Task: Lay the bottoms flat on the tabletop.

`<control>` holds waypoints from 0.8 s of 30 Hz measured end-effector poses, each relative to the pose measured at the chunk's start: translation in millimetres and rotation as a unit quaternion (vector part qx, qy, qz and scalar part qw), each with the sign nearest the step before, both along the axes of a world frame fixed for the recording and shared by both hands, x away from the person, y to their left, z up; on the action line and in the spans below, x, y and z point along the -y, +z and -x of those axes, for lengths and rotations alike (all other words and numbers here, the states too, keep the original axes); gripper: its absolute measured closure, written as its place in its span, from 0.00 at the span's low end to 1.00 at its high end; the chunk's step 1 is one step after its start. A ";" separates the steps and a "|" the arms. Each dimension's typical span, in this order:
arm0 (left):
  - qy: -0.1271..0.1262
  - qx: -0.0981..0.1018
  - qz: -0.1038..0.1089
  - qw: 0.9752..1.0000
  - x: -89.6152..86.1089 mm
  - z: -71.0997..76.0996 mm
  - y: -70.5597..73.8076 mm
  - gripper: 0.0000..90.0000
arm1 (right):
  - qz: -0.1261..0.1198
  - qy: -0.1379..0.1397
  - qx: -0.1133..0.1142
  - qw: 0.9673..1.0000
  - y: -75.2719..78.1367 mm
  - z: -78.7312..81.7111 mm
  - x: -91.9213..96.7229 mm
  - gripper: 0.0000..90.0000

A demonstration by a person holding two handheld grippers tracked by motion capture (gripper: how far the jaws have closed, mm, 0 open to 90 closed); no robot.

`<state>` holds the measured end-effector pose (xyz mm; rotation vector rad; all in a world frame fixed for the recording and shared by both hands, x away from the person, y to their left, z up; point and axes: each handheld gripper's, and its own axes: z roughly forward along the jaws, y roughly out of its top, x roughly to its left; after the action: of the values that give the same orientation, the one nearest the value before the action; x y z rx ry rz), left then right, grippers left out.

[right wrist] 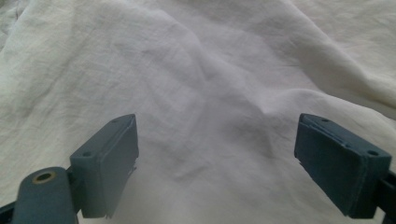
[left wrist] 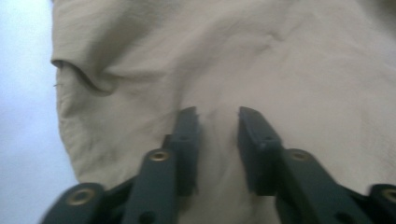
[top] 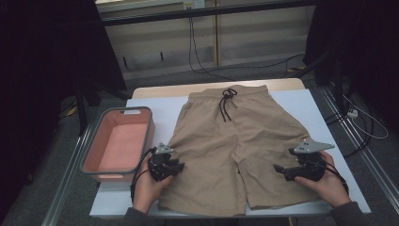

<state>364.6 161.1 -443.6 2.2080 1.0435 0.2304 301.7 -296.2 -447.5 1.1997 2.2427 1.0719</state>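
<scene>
A pair of tan shorts [top: 230, 141] lies flat on the white table [top: 303, 101], waistband at the far side, with a black drawstring [top: 227, 102] at its middle. My left gripper [top: 178, 167] rests on the outer edge of the shorts' left leg. In the left gripper view its jaws [left wrist: 218, 116] stand close together, a narrow strip of the tan cloth [left wrist: 280, 60] showing in the gap. My right gripper [top: 278, 170] lies over the right leg, pointing inward. Its jaws [right wrist: 217, 135] stand wide apart above the wrinkled cloth [right wrist: 210, 70], holding nothing.
A pink bin with a grey rim [top: 150, 125] stands at the table's left edge, just left of my left hand. Cables [top: 202, 61] trail over the floor behind the table. Metal rails run along both sides.
</scene>
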 end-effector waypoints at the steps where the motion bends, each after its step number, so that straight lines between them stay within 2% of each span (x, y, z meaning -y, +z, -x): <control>1: 0.001 -0.007 0.002 1.000 -0.6 -0.6 0.5 0.84 | 0.000 -0.001 -0.001 1.000 0.0 0.3 0.8 0.15; 7: 0.020 -0.023 0.009 0.999 -2.4 0.8 3.2 0.95 | 0.001 -0.004 0.000 1.000 0.8 1.7 1.9 0.15; 10: 0.026 -0.023 0.012 0.999 -5.2 2.3 6.4 0.97 | -0.002 -0.004 0.004 1.000 3.2 0.6 0.3 0.15; 18: 0.040 -0.012 0.050 0.998 -12.7 8.2 22.7 1.00 | -0.007 -0.002 0.009 1.000 5.9 -6.2 -9.5 0.14; 20: 0.033 -0.020 0.051 0.998 -12.8 9.1 23.8 1.00 | -0.007 -0.001 0.010 1.000 6.7 -7.2 -12.0 0.14; 24: 0.037 -0.015 0.058 0.998 -12.5 11.7 26.7 1.00 | -0.008 0.004 0.012 1.000 7.4 -9.5 -16.2 0.14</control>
<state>352.8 173.6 -416.9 2.0778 1.1284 0.1654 311.3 -280.0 -440.1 1.1783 2.2277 1.1028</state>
